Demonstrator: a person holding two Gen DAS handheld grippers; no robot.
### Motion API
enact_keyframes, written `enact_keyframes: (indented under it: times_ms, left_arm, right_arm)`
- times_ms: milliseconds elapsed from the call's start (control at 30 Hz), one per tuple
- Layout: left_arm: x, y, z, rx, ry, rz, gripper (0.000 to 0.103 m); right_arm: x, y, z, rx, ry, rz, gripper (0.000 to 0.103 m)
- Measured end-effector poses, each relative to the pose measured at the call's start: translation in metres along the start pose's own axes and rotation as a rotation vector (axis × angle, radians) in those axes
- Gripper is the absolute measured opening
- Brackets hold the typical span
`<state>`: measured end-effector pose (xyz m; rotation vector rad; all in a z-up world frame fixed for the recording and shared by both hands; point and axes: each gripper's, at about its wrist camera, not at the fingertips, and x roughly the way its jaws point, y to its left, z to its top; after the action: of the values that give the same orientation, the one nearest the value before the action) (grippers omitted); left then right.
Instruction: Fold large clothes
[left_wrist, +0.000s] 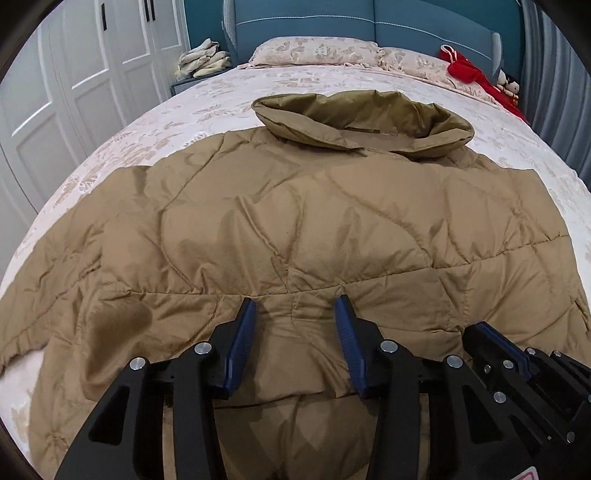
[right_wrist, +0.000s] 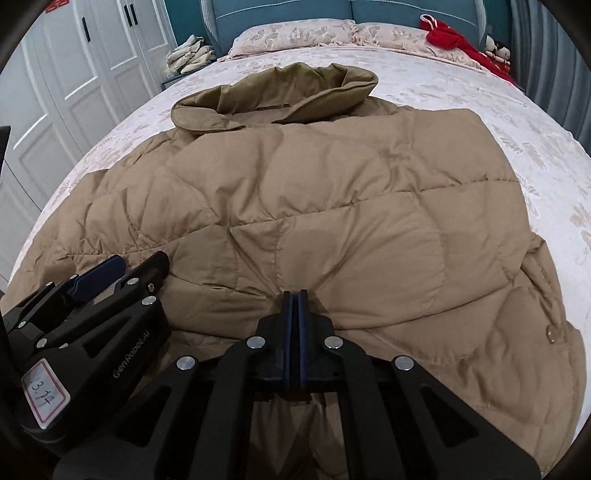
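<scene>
A tan quilted puffer jacket (left_wrist: 295, 221) (right_wrist: 332, 221) lies spread flat on the bed, its hood (left_wrist: 362, 122) (right_wrist: 277, 96) at the far end. My left gripper (left_wrist: 295, 306) hovers over the jacket's near hem with its blue pads apart; a hump of fabric lies below the gap and is not pinched. In the right wrist view the left gripper (right_wrist: 136, 264) sits at the lower left. My right gripper (right_wrist: 294, 295) is just to its right, pads pressed together at the near hem, with no cloth visible between them. It also shows in the left wrist view as the right gripper (left_wrist: 480, 328).
The bed (left_wrist: 221, 96) has a pale floral cover and two pillows (left_wrist: 314, 51) against a blue headboard (left_wrist: 369, 22). A red garment (left_wrist: 469, 70) and small dolls (left_wrist: 509, 85) lie at the far right. A nightstand with pale folded cloths (left_wrist: 203, 59) and white wardrobe doors (left_wrist: 74, 74) stand on the left.
</scene>
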<state>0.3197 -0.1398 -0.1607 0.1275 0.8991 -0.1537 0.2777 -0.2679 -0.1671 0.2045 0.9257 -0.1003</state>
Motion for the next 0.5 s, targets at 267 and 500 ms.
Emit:
enact_keyframes:
  times_ms: [267, 500]
  left_arm:
    - [0.0037, -0.0039, -0.0049, 0.016, -0.036, 0.024, 0.044]
    - [-0.0045, 0.0060, -0.0020, -0.023, -0.040, -0.043, 0.052]
  right_arm:
    - [0.0047, -0.0066, -0.0055, 0.028, -0.031, 0.024, 0.000]
    - [0.0038, -0.0023, -0.0041, 0.009, -0.042, 0.002, 0.000]
